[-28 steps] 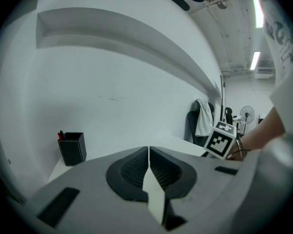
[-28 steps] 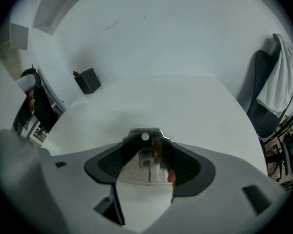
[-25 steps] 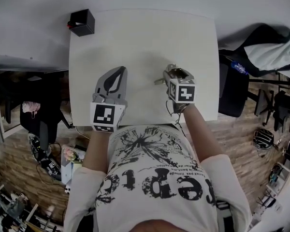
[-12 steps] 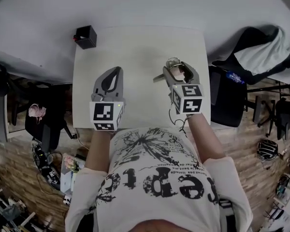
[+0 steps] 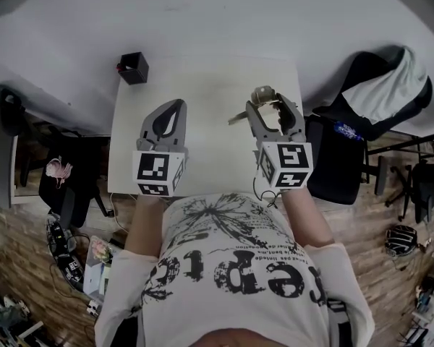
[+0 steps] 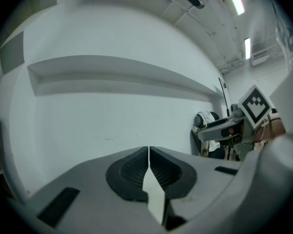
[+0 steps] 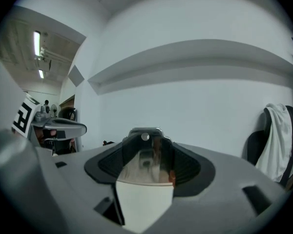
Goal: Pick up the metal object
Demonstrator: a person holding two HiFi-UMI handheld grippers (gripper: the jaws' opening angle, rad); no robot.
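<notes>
Right now, right gripper (image 7: 147,152): jaws clamped on the metal object (image 7: 145,165), a shiny piece with a rounded top and a small round spot near its upper edge. It fills the gap between both ribbed pads. From the head view the metal object (image 5: 264,95) sticks out past the tips of the right gripper (image 5: 271,108), over the right half of the counter (image 5: 210,85). A thin bit of it juts toward the left.

Left gripper (image 6: 148,156): jaws pressed together, only a hairline seam between the pads, nothing in them. It sits over the counter's left half, well apart from the right one, both pointing away from me.

Black box (image 5: 134,69) on the counter's far left corner. Chair (image 5: 387,85) with a pale garment draped over it stands off the counter's right side.
</notes>
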